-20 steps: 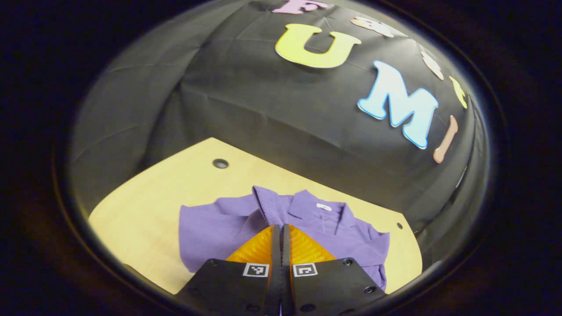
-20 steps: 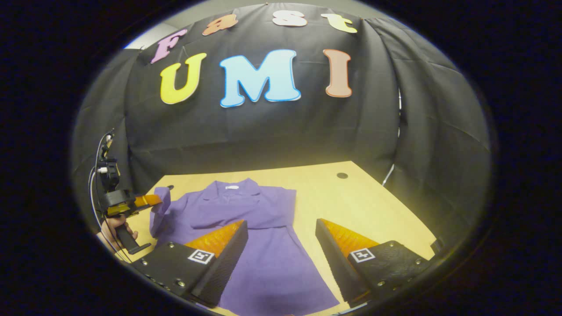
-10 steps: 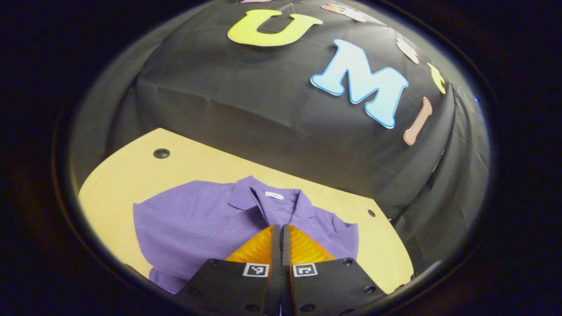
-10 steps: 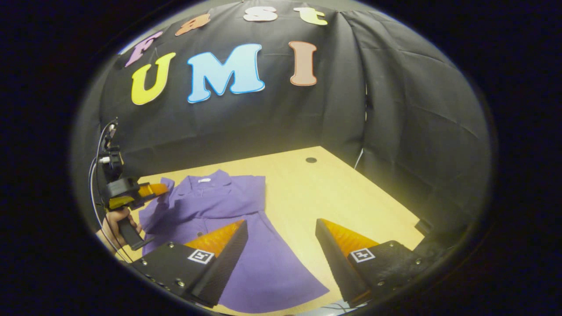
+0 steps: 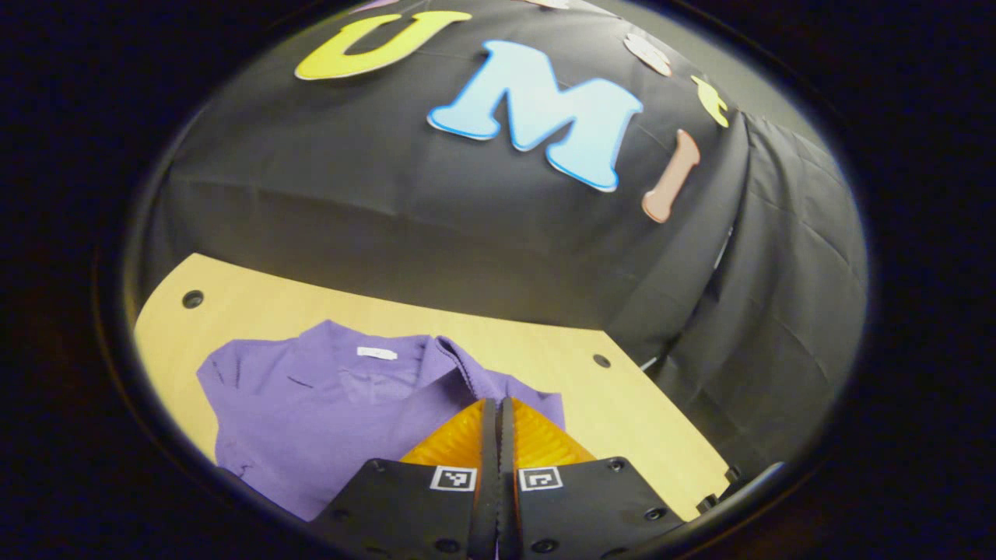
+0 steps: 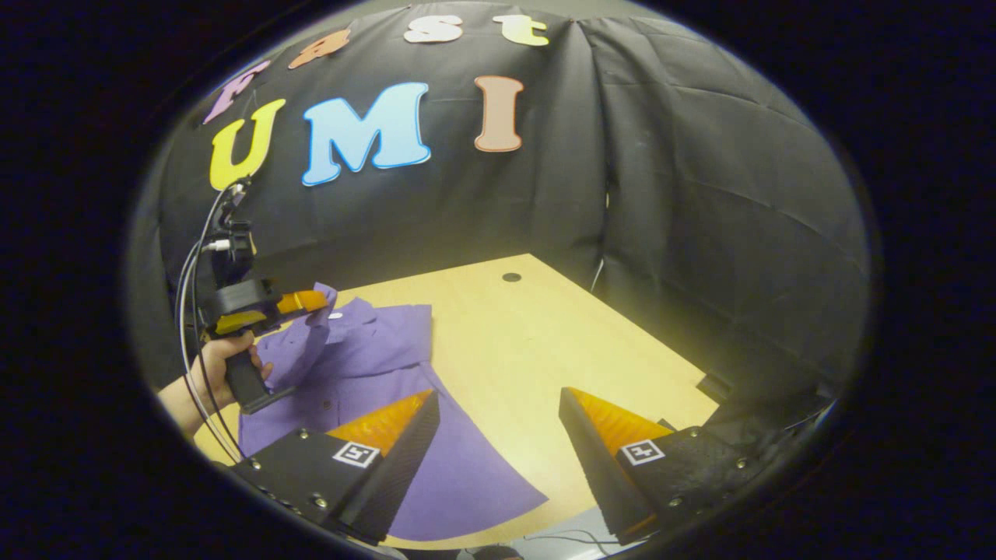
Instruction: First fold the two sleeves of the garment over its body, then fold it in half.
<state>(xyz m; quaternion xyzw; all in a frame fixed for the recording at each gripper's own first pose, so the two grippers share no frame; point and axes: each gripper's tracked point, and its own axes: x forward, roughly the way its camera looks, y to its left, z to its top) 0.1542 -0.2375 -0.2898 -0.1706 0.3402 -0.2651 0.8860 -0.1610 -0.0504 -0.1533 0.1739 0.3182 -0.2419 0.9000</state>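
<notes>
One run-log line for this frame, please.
left tool: shut on sleeve | right tool: open | garment: on table

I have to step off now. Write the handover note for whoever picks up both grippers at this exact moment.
Left gripper: shut on the left sleeve, held lifted above the purple garment.
Right gripper: open, holding nothing, over the garment's lower edge near the front of the table.
Done: the right sleeve appears already folded in.
Left: lay the held sleeve flat across the chest and release, then fold the garment in half.
</notes>
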